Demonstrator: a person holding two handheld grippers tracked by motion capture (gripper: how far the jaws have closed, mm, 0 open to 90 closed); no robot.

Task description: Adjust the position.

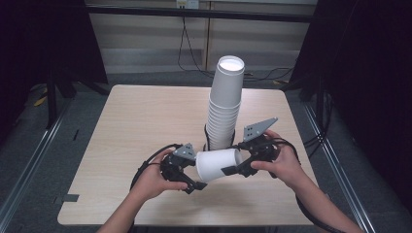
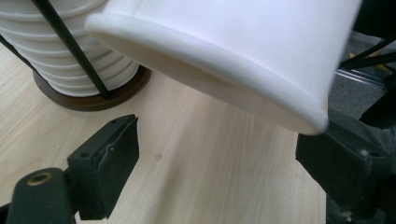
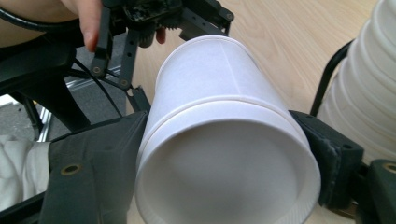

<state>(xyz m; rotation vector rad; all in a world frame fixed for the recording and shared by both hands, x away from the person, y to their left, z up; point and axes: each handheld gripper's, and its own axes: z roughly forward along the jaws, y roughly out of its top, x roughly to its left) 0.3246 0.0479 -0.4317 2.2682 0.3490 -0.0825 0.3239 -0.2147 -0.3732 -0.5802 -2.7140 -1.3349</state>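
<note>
A pale wooden tabletop (image 1: pixel 145 126) stands on grey floor (image 1: pixel 29 160) in a dim room. At twelve o'clock, beige wall panels (image 1: pixel 145 39) carry dangling black cables (image 1: pixel 187 48); dark curtains (image 1: pixel 369 73) hang at three o'clock.

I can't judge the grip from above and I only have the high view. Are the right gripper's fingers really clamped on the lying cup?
Observer: Yes. In the right gripper view, the right gripper has its fingers pressing both sides of the cup, just behind its open mouth.
Operator: And the left one?
Observer: The left gripper is open. Bare table shows between its fingers, and the finger at the left of that view is clear of the cup.
Operator: Is it a single cup?
Observer: A second rim circles it just behind the mouth, so it looks like two nested cups.
</note>
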